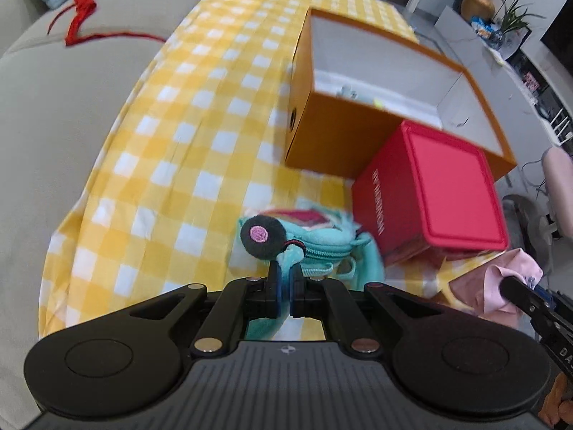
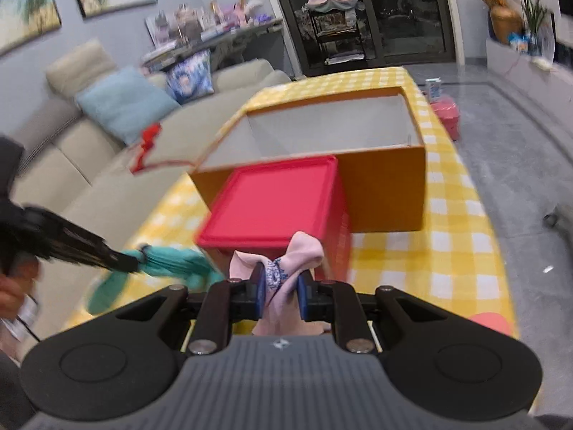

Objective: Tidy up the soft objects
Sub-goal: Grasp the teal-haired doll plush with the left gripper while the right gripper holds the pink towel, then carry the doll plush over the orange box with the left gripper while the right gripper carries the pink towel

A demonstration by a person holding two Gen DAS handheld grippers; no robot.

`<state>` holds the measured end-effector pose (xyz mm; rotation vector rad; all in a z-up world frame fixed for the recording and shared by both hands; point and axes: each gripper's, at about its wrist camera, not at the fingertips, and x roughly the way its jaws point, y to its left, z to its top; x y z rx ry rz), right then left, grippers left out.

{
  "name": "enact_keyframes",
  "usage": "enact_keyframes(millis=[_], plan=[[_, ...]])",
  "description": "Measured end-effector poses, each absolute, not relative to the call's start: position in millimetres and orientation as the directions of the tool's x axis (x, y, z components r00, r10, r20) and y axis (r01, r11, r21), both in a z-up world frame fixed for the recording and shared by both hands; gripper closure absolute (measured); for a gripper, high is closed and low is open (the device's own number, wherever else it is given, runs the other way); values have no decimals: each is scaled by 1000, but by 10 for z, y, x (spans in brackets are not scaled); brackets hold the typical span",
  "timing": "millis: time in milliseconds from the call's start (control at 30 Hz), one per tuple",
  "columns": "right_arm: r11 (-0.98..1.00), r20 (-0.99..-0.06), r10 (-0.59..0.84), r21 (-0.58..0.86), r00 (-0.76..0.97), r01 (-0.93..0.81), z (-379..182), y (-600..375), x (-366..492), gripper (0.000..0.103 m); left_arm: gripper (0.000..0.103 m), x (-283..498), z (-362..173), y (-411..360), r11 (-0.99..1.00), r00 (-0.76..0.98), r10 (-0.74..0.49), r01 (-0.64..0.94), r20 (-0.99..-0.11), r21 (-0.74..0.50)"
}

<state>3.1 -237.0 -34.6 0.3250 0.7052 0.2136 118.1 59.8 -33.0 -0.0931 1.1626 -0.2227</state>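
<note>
A teal plush pouch with a zipper and a dark round ear hangs just above the yellow checked tablecloth. My left gripper is shut on a teal strap of it. The same teal plush pouch shows at the left of the right wrist view, held by the left gripper. My right gripper is shut on a pink cloth with blue print; that pink cloth lies at the lower right in the left wrist view. Beyond stand a red box and an open orange box.
A beige sofa with a light blue cushion and a red ribbon runs along the table's left. The red box stands against the orange box. Grey floor lies to the right, with a pink stool beside the table.
</note>
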Motion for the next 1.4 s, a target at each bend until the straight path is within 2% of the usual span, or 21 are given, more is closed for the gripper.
enact_keyframes(millis=[333,533,767,1100,1233,1400], plan=[[897,-496,344,424,798,-123,50,-2386,47,87,99,1219,11,564,961,437,-274,155,-857,-228],[888,-475,365,436,801,-146,161,-2449,111,87,99,1255,201,595,951,474,-310,154,-824,-269],[895,-463,353,420,813,-150,231,-2531,205,88,99,1314,474,630,912,494,-406,175,-769,-370],[890,-442,369,421,817,-174,323,-2625,414,88,99,1490,971,462,900,611,-424,204,-668,-385],[883,-437,362,444,823,-153,397,-2687,589,89,99,1660,1062,337,894,608,-438,219,-662,-390],[913,-429,334,368,839,-175,665,-2685,953,91,99,1908,1271,150,891,598,-453,267,-662,-368]])
